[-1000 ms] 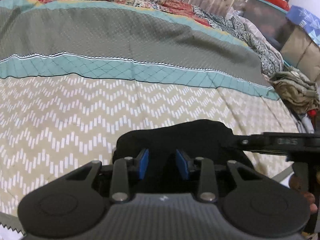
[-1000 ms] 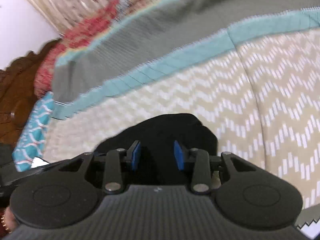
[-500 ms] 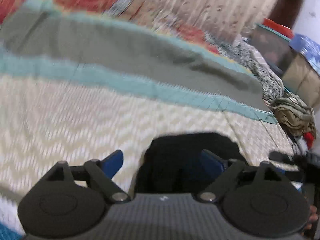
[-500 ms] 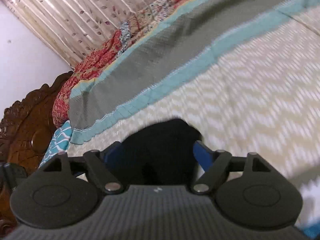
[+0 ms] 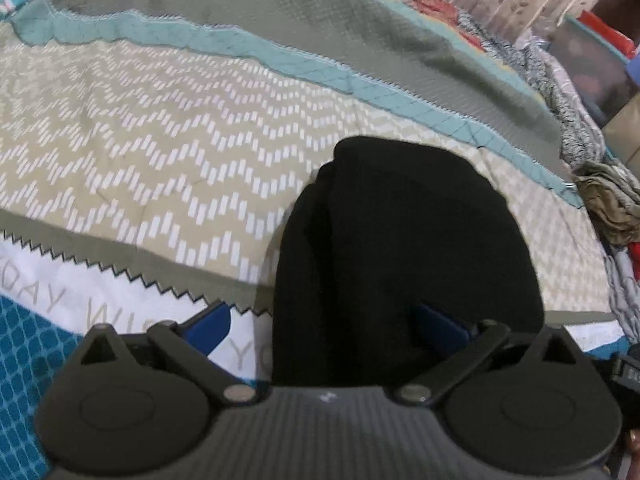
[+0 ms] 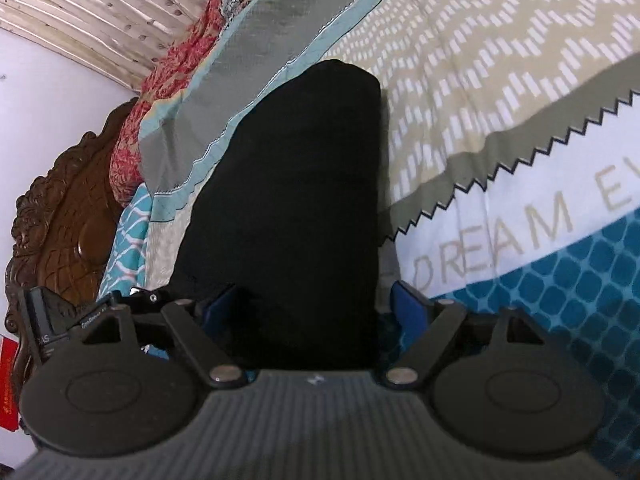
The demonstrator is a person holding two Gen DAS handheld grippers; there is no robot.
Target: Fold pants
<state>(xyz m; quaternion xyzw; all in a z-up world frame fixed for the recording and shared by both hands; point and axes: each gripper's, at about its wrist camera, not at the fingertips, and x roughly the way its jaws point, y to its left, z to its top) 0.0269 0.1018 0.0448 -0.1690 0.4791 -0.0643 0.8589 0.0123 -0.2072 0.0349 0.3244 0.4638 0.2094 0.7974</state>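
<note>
Both tongs, left [image 5: 334, 326] and right [image 6: 316, 306], have just been opening and stand spread, releasing the folded pants [image 5: 400, 248] near the bed's [image 5: 160, 152] front edge. Next, I judge: withdraw or tidy.

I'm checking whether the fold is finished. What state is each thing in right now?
black pants: folded into a compact stack, lying on the bedspread.
left gripper: open, jaws just spread wide, gripping nothing.
right gripper: open, jaws just widened, pads off the pants.
bedspread: laid flat, lightly creased.
</note>
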